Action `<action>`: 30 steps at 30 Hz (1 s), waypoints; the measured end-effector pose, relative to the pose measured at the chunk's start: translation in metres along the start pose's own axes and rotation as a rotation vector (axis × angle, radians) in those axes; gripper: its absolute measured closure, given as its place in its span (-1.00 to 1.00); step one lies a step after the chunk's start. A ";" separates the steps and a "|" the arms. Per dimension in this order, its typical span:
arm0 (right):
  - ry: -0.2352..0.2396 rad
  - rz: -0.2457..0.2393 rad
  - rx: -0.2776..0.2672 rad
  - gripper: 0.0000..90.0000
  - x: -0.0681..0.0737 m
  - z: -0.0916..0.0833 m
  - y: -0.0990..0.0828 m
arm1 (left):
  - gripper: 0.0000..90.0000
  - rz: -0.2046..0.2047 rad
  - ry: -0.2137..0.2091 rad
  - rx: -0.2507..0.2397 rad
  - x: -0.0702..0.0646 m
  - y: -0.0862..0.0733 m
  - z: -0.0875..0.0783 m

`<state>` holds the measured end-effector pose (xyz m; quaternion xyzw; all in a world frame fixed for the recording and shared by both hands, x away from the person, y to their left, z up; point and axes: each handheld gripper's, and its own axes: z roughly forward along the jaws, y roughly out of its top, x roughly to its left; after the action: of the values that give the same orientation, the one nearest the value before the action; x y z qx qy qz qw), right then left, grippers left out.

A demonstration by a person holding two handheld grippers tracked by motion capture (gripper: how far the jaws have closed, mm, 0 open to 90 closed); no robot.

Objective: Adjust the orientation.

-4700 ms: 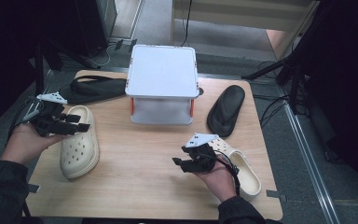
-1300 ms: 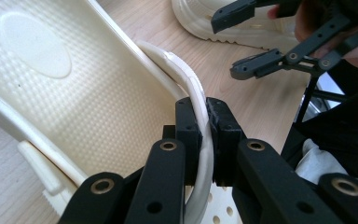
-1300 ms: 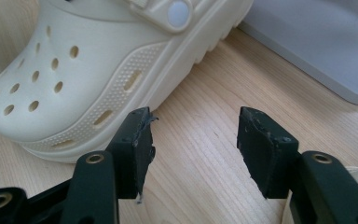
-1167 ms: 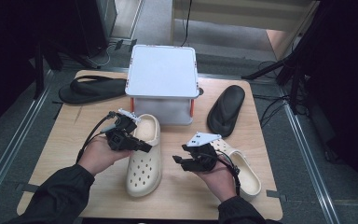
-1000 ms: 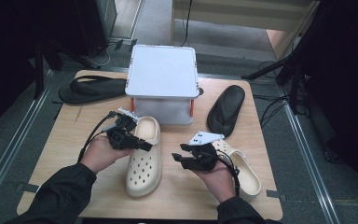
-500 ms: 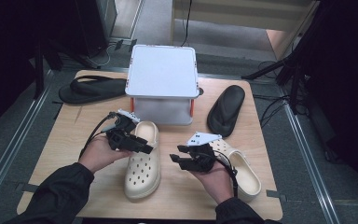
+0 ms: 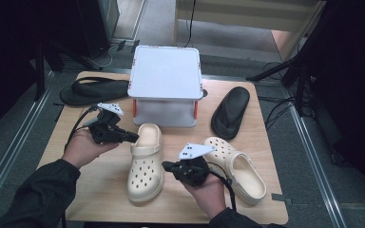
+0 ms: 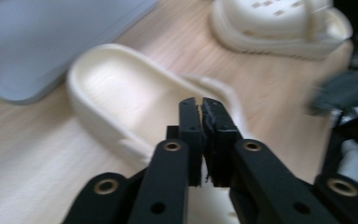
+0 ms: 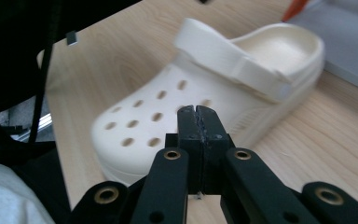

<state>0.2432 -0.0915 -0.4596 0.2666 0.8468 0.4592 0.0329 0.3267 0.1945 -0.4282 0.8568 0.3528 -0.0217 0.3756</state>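
A cream clog [image 7: 146, 164] lies in the middle of the wooden table [image 7: 100, 190], heel toward the box. My left gripper [image 7: 132, 137] hovers just left of its heel [image 8: 116, 88]; the jaws have just closed and meet with nothing between them [image 8: 200, 105]. A second cream clog [image 7: 237, 168] lies to the right, behind my right hand. My right gripper [image 7: 166, 166] points at the first clog's perforated toe [image 9: 140, 116]; its jaws have also just closed, empty [image 9: 198, 112].
A grey-white box [image 7: 165, 78] on orange legs stands at the back centre. One black flip-flop [image 7: 92, 90] lies at the back left, another [image 7: 230, 111] to the right of the box. Metal rails [image 7: 9, 156] run along the floor beside the table.
Since the oldest frame the left hand has brought the clog from the table's left side to the middle. In the last half second the left gripper has drawn back from its heel; the right has edged left.
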 end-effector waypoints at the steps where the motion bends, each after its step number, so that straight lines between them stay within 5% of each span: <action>1: 0.000 0.000 0.000 1.00 0.000 0.000 0.000 | 1.00 0.011 0.005 0.008 0.005 0.000 0.002; 6: 0.014 -0.022 -0.011 1.00 0.024 0.013 0.001 | 1.00 0.046 0.021 0.034 0.021 0.006 0.024; 15: -0.004 -0.097 0.015 1.00 0.050 0.039 -0.007 | 1.00 0.076 0.018 0.035 0.027 0.010 0.049; 22: 0.045 -0.075 0.021 1.00 0.060 0.050 -0.010 | 1.00 0.067 0.010 0.073 0.032 0.002 0.071; 30: 0.040 -0.084 0.049 1.00 0.057 0.055 -0.015 | 1.00 0.079 0.033 0.096 0.035 -0.003 0.074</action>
<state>0.2046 -0.0282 -0.4922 0.2224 0.8688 0.4416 0.0288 0.3678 0.1678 -0.4943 0.8873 0.3235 -0.0095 0.3286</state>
